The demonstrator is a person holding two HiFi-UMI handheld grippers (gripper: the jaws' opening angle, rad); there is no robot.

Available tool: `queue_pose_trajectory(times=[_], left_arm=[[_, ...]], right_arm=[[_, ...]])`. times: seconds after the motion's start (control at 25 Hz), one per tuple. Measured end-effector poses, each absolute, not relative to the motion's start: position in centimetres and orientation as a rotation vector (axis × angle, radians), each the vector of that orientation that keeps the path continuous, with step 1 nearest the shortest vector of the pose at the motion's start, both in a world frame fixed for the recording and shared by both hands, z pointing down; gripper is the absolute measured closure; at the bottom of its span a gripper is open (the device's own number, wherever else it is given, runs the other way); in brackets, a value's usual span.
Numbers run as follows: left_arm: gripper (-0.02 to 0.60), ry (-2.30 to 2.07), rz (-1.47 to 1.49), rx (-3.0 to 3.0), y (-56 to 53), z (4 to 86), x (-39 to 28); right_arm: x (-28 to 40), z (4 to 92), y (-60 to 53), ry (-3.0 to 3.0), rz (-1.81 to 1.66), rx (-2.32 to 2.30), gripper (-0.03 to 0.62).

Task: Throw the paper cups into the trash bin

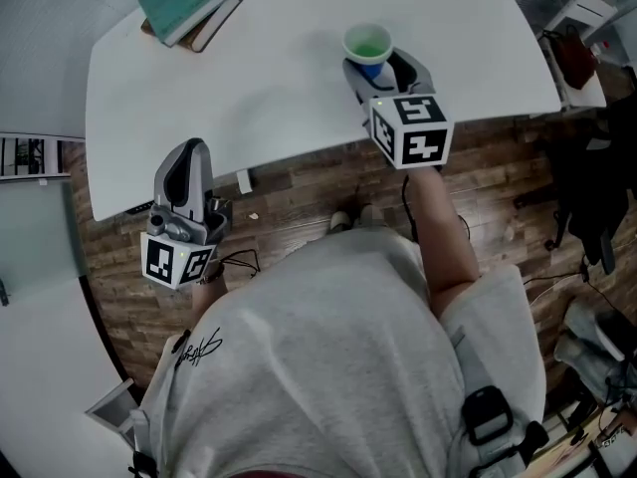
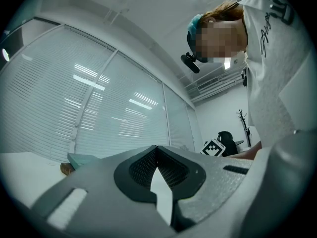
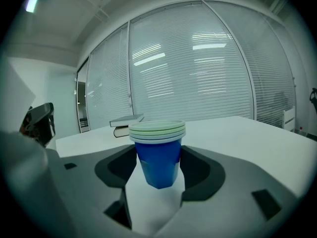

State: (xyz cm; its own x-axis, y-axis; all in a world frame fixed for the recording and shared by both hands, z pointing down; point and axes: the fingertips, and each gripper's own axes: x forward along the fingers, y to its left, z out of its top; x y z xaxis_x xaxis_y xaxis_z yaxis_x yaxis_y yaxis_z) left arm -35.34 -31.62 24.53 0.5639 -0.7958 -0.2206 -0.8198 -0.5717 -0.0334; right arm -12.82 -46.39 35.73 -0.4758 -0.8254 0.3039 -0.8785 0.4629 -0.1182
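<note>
A stack of paper cups [image 1: 368,44], blue outside with pale green rims, stands upright between the jaws of my right gripper [image 1: 382,68] over the white table [image 1: 279,88] near its front edge. In the right gripper view the cups [image 3: 157,148] fill the gap, and both dark pads [image 3: 200,170] press against the blue wall, so the right gripper [image 3: 157,168] is shut on them. My left gripper [image 1: 193,155] hangs at the table's front left edge, apart from the cups. Its jaws meet at the tips in the left gripper view [image 2: 157,150] and hold nothing. No trash bin is in view.
Two stacked books [image 1: 189,6] lie at the table's far left corner, and they also show behind the cups as books [image 3: 126,124]. Wooden floor [image 1: 299,192] runs below the table edge. A dark chair [image 1: 597,167] and cables stand at the right.
</note>
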Motion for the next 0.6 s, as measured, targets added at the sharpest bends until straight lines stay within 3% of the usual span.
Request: queue_pose_trajectory(times=[0.6], left_arm=[[0.577,1.219,0.293,-2.744,-30.0,25.0,-34.6]], right_arm=[[-13.4,32.5,-41.4,-2.566,0.336,1.544,0.315]])
